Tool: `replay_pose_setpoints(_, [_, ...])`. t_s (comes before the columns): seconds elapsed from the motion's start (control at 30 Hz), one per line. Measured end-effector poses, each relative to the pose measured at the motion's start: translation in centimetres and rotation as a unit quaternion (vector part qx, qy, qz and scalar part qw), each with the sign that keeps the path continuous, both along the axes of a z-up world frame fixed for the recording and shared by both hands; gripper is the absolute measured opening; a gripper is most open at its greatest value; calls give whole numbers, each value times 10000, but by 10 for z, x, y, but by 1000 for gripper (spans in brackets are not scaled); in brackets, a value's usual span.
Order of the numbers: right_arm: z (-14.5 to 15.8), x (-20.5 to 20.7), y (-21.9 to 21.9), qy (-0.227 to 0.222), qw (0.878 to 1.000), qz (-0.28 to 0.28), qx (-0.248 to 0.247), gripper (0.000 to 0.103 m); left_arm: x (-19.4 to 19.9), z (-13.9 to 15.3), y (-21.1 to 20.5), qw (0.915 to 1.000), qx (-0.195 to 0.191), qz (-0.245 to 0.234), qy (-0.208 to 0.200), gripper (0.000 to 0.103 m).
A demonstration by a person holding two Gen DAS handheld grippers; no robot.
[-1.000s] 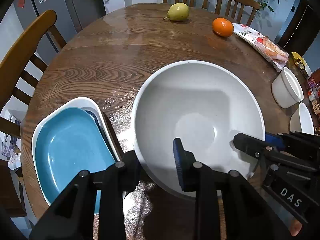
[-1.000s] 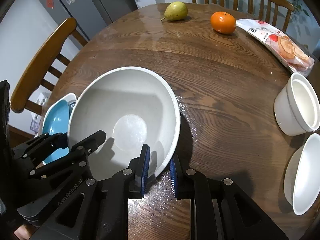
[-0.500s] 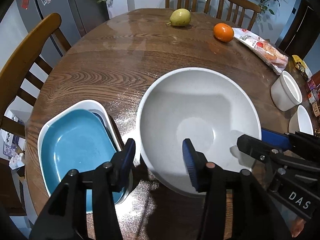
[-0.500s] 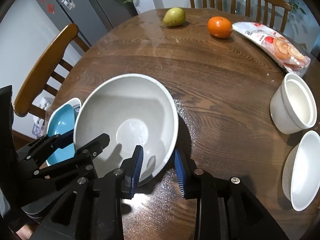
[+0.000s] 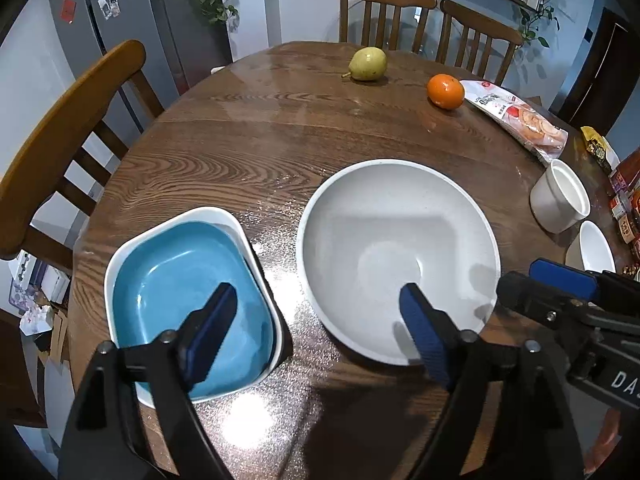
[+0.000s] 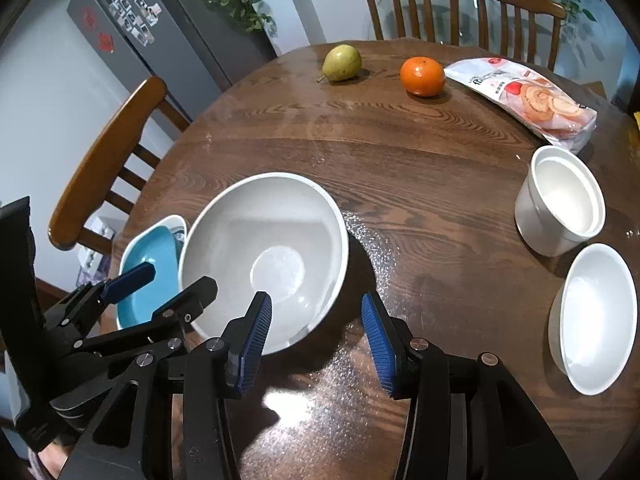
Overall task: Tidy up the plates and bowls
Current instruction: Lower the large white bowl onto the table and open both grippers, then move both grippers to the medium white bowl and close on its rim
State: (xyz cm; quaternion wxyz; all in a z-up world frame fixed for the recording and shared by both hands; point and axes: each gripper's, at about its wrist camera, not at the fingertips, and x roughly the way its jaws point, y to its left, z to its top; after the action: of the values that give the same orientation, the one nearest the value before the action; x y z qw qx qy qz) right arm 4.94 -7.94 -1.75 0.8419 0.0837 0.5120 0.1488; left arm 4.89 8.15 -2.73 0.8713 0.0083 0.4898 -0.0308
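Note:
A large white bowl (image 5: 398,258) rests on the round wooden table (image 5: 280,140); it also shows in the right wrist view (image 6: 264,256). Left of it a blue plate (image 5: 184,304) sits nested in a white square dish (image 5: 236,228). My left gripper (image 5: 316,328) is open and empty, raised above the gap between the blue plate and the big bowl. My right gripper (image 6: 316,338) is open and empty, raised over the big bowl's near right rim. A white cup-shaped bowl (image 6: 560,208) and a small white bowl (image 6: 592,316) stand at the right.
A pear (image 6: 342,62), an orange (image 6: 422,76) and a snack packet (image 6: 524,98) lie at the far side of the table. Wooden chairs (image 5: 68,136) stand at the left and the far edge. Packets and boxes (image 5: 620,196) crowd the right edge.
Both grippers have let go of the large bowl's rim, opened wide and drawn back and up. The bowl now rests on the table beside the blue plate.

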Motion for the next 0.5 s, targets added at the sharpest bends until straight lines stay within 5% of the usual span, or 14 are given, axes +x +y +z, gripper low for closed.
replay_pose_setpoints(0.5, [8, -30, -9, -86, 9999, -9, 65, 49, -25, 10, 0, 10000, -31, 25, -70, 83])
